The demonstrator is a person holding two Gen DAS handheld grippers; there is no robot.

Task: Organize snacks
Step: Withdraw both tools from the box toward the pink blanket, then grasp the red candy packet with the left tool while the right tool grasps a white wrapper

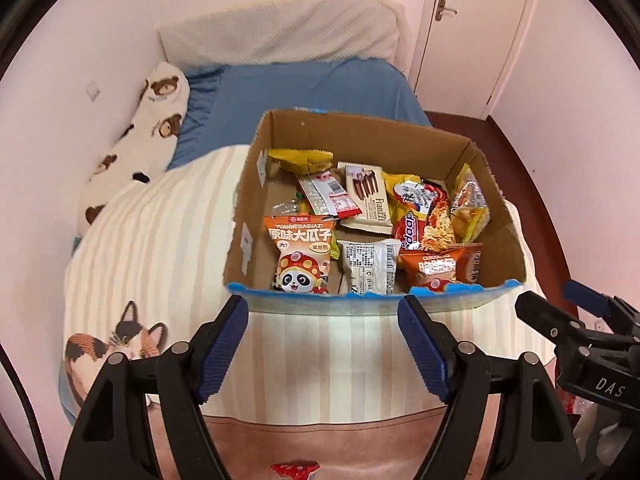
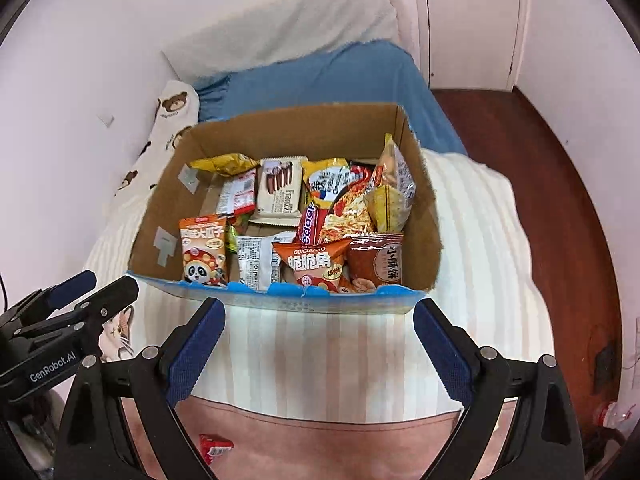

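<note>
1. Bed (image 1: 304, 84) under striped blanket (image 1: 160, 248), pink walls.
2. Cardboard box (image 2: 424, 216) on the blanket, full of snack packets (image 2: 316, 260).
3. Left gripper (image 1: 322, 348), right gripper (image 2: 320, 354): jaws spread, empty, just short of the box.
4. Red wrapper (image 2: 214, 446) lies loose outside.

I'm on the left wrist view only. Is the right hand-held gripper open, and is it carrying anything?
Observer: The right wrist view shows the right hand-held gripper open, with nothing between its fingers.
Operator: What sits in the near right corner of the cardboard box, past the orange packet?
Observer: A dark red packet stands there, beside the orange one and against the box's right wall.
</note>
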